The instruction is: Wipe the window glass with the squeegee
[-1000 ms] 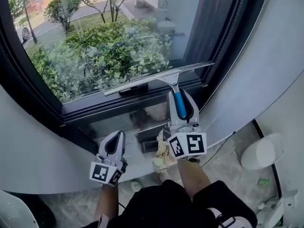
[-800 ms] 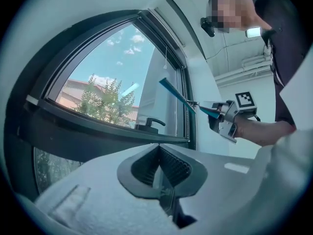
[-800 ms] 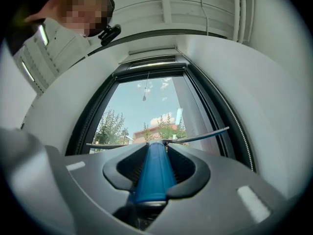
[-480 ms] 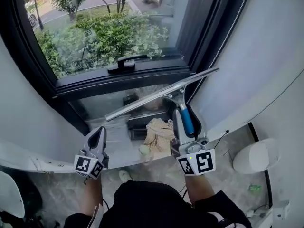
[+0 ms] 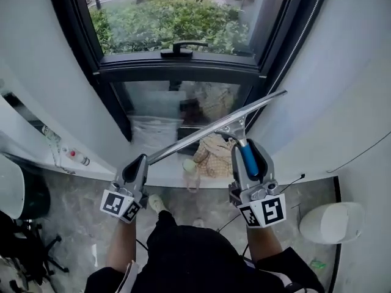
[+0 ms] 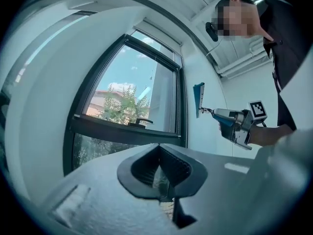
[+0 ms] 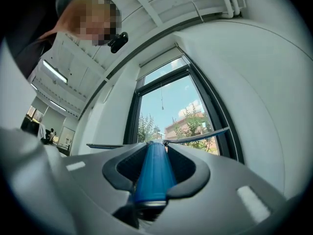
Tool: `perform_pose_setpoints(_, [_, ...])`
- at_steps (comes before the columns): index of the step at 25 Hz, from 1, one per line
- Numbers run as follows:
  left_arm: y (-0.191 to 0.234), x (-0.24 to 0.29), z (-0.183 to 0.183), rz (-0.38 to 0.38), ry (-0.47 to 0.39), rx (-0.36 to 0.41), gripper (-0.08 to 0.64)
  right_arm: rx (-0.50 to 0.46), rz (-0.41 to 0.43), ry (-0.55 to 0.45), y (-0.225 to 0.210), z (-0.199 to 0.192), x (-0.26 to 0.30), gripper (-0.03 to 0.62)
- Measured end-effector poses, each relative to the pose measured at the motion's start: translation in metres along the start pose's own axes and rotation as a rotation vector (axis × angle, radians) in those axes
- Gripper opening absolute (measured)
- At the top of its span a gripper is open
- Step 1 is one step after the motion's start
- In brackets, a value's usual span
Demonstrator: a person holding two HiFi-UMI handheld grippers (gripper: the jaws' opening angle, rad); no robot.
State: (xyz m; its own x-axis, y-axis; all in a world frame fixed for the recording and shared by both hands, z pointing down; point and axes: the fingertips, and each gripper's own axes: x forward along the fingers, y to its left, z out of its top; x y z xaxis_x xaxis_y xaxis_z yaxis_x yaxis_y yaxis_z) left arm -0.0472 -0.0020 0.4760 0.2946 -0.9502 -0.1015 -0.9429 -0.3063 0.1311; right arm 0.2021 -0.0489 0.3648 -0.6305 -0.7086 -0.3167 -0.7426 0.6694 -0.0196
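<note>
The squeegee has a blue handle [image 5: 248, 158] and a long metal blade [image 5: 214, 130] that slants from lower left to upper right. It is held off the window glass [image 5: 174, 17], below the window's dark lower frame. My right gripper [image 5: 244, 144] is shut on the blue handle [image 7: 152, 173], and the blade [image 7: 195, 137] crosses ahead of its jaws. My left gripper [image 5: 139, 161] hangs at the lower left, shut and empty, its tip close to the blade's left end. In the left gripper view the squeegee [image 6: 199, 99] stands edge-on beside the window.
A black window handle [image 5: 181, 46] sits on the lower frame. A crumpled cloth [image 5: 211, 154] and a pale bag [image 5: 153, 133] lie on the low sill. A small bottle [image 5: 78, 157] rests on the left ledge. A white round bin [image 5: 330, 221] stands at the right, and black chair legs [image 5: 27, 243] at the left.
The squeegee has come down off the glass and back toward me. Both grippers now sit well below the window frame, and the view has tipped down toward the floor.
</note>
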Motion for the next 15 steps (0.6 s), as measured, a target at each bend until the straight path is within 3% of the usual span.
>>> perform_pose_setpoints(6, [0.000, -0.044, 0.009, 0.052, 0.012, 0.033, 0.002, 0.037, 0.095, 0.013, 0.017, -0.006, -0.021, 0.133])
perform_pose_setpoints(9, [0.011, -0.055, 0.019, 0.040, 0.006, 0.037, 0.002, 0.091, 0.162, 0.011, 0.030, -0.005, -0.026, 0.133])
perform_pose_setpoints(15, [0.027, -0.059, 0.027, -0.019, 0.010, 0.033, 0.002, 0.092, 0.261, 0.027, 0.076, -0.009, -0.024, 0.132])
